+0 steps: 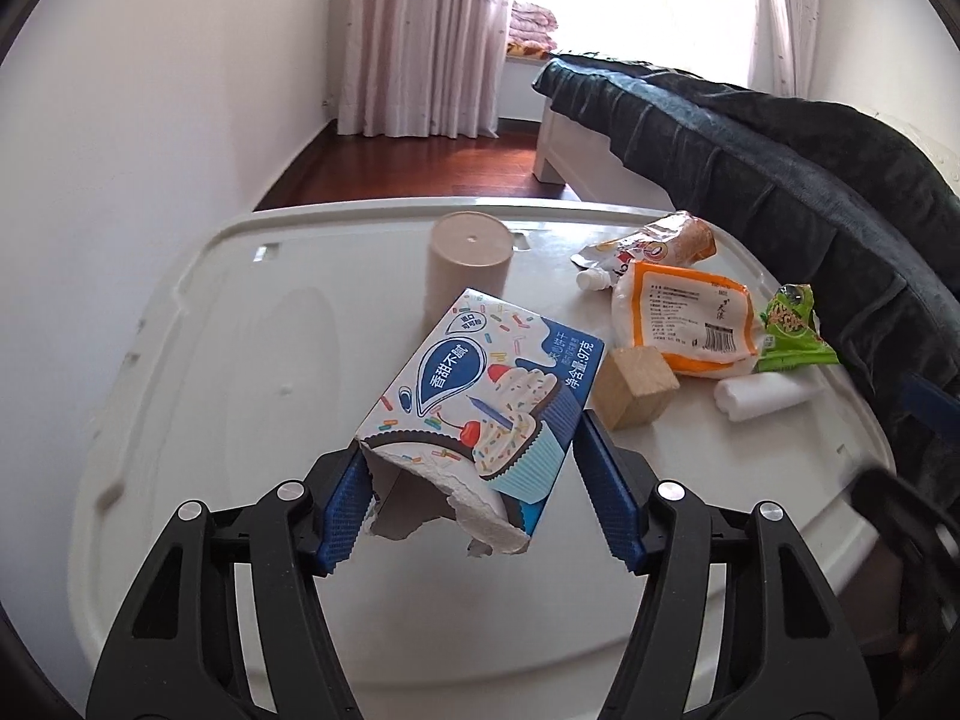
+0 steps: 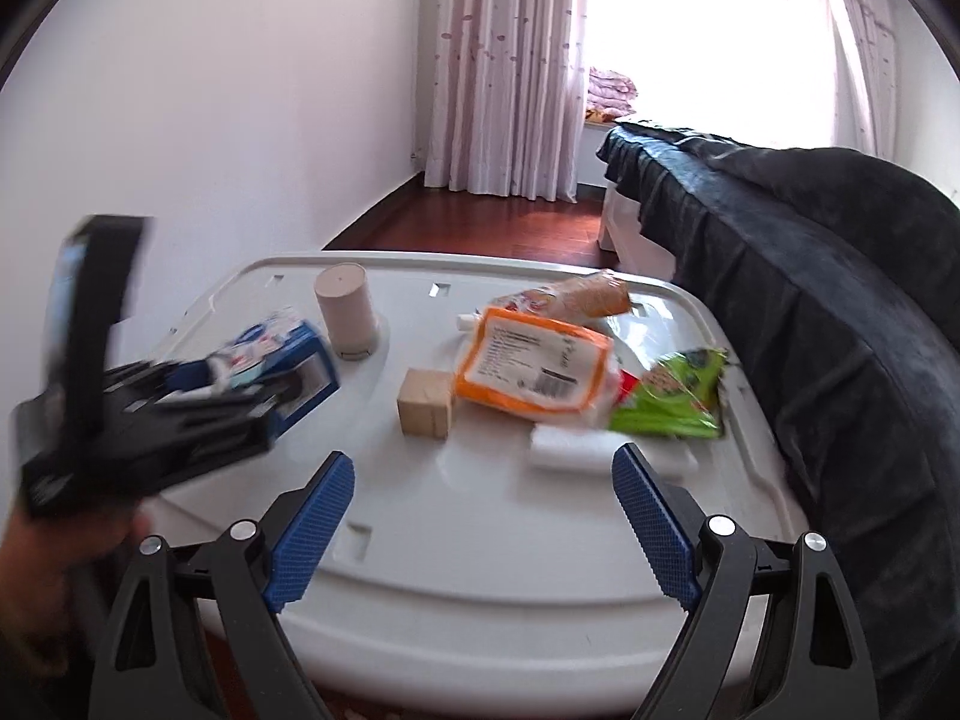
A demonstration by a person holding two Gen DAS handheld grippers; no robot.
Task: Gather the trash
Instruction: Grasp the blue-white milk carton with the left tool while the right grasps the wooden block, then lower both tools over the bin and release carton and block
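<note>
left gripper (image 1: 474, 504) is clamped on the torn box (image 1: 474, 396), lifted off the lid (image 1: 210, 360). grip's right on the ripped end so it could fold and slip out. right gripper (image 2: 480, 525) is wide open, empty, foam (image 2: 576, 450) just ahead

There was one torn biscuit box (image 1: 480, 396), one beige cup (image 1: 468, 264) and one wooden block (image 1: 636, 387). Three snack packets lay there: orange (image 1: 684, 318), green (image 1: 792, 330) and tan (image 1: 654, 246). One white foam piece (image 1: 762, 396) lay too.
</note>
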